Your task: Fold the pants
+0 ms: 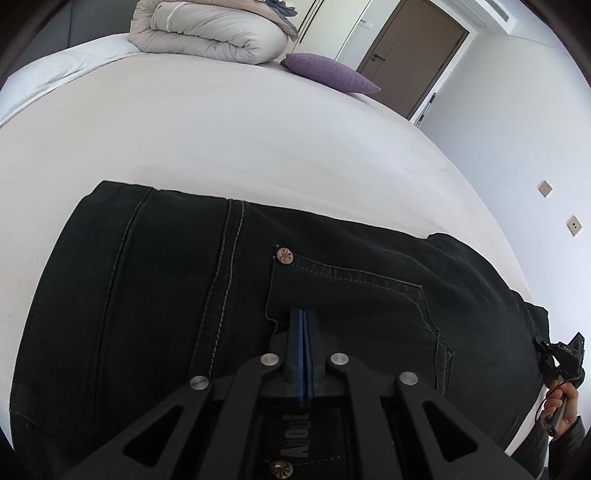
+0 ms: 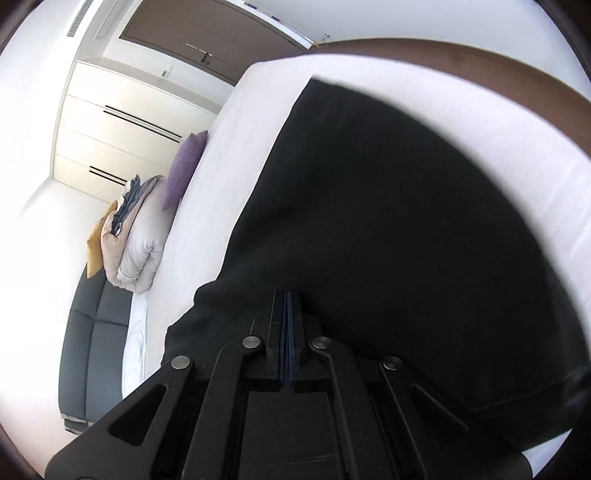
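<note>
1. The black jeans [image 1: 258, 295] lie on the white bed [image 1: 258, 147], spread across the near part of the mattress with the back pocket [image 1: 354, 306] facing up.
2. A small metal rivet [image 1: 285, 256] marks the pocket's upper corner, and pale stitching runs along the seams beside it.
3. The left tool [image 1: 303, 314] sits low over the jeans at the pocket's near edge. Its two blue-lined fingers are pressed flat together with no gap; whether any denim is pinched between them I cannot tell.
4. A second rivet [image 1: 281, 469] peeks out under the left tool's frame, near the bottom of the left wrist view.
5. From the right wrist camera, the jeans [image 2: 388, 221] appear as a broad, dark, blurred mass stretching away across the bed [image 2: 229, 184].
6. The right tool [image 2: 287, 295] is down at the cloth's near edge, fingers likewise closed against each other; a grip on the fabric cannot be made out.
7. At the right edge of the left wrist view, the person's right hand [image 1: 565, 406] holds the right tool's handle just beside the jeans.
8. At the far end of the bed rest a rolled pale duvet [image 1: 210, 33] and a purple cushion [image 1: 328, 72], well apart from the jeans.
9. A brown door [image 1: 410, 55] stands beyond the bed.
</note>
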Available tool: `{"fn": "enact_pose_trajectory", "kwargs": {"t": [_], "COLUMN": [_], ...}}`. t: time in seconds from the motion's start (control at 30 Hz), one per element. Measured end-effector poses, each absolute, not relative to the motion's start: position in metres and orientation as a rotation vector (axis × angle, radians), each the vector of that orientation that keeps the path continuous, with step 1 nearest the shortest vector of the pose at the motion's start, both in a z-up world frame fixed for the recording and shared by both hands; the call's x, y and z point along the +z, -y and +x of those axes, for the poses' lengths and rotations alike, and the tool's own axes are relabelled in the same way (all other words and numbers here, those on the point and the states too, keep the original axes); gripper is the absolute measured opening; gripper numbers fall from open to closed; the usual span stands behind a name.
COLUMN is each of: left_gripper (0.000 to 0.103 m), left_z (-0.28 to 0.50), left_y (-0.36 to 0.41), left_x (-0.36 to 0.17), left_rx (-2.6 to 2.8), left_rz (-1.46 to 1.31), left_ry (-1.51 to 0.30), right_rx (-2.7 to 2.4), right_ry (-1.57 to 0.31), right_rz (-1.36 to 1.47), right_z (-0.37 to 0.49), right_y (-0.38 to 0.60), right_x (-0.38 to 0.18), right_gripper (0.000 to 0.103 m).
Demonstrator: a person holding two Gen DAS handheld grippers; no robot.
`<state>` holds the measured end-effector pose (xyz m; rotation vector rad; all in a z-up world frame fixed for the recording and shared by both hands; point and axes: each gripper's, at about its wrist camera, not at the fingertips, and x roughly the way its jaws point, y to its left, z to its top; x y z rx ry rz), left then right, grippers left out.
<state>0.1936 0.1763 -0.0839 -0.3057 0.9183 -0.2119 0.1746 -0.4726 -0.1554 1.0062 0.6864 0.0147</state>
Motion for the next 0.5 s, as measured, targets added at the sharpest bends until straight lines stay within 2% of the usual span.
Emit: {"fn": "enact_pose_trajectory", "kwargs": {"t": [0.3,0.37,0.5], "left_gripper": [0.006,0.006,0.005], "left_z": [0.19,0.192,0.193], "left_y": [-0.151,-0.157,-0.176], "left_x": [-0.083,-0.084,-0.084], "left_rx": [-0.127,-0.155,-0.229], "left_rz": [-0.143,-0.172,-0.25], "left_ry": [-0.877,-0.872,-0.872], "right_rx": [-0.17,-0.189,0.002], "right_ry": [-0.642,-0.637,-0.612], "right_rz": [0.998,1.007,1.029], "right_z": [0.154,0.148,0.144], "right_y": [0.513,0.515,0.495], "right_x": [-0.141,-0.135,-0.113], "right_gripper": [0.0,0.004,0.004]}}
